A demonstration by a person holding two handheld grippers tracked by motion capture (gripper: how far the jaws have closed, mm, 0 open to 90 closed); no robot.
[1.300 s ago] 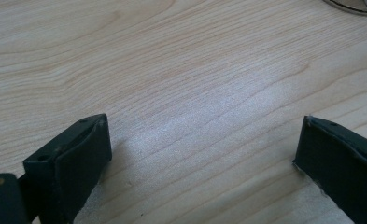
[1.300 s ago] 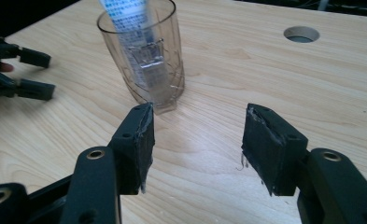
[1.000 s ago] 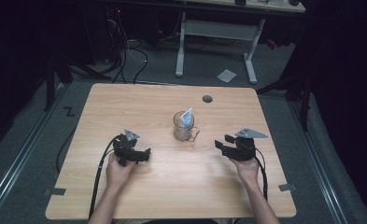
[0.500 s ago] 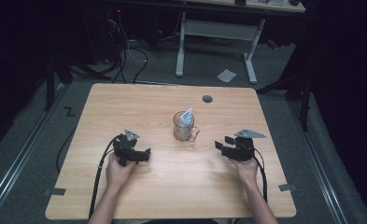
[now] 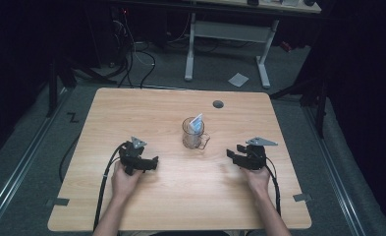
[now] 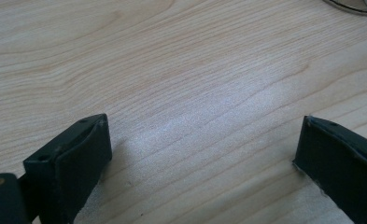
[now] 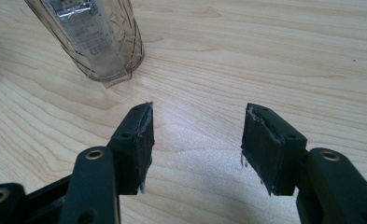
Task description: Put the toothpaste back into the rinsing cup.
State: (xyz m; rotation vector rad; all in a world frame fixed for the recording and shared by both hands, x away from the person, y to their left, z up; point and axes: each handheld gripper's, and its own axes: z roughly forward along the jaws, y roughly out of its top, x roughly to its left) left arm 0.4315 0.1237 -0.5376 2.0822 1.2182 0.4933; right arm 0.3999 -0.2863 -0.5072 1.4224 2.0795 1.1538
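A clear glass mug with a handle stands upright near the middle of the wooden table. A light blue and white packet leans inside it, its tip above the rim. In the right gripper view the mug rises at the upper left with the packet visible through the glass. My left gripper rests on the table left of the mug, open and empty; its jaws stand wide apart in the left gripper view. My right gripper sits to the mug's right, open and empty.
A round grey cable hole lies in the table behind the mug. Black cables trail from each gripper toward the front edge. Behind the table stand a white desk frame and a paper scrap on the floor.
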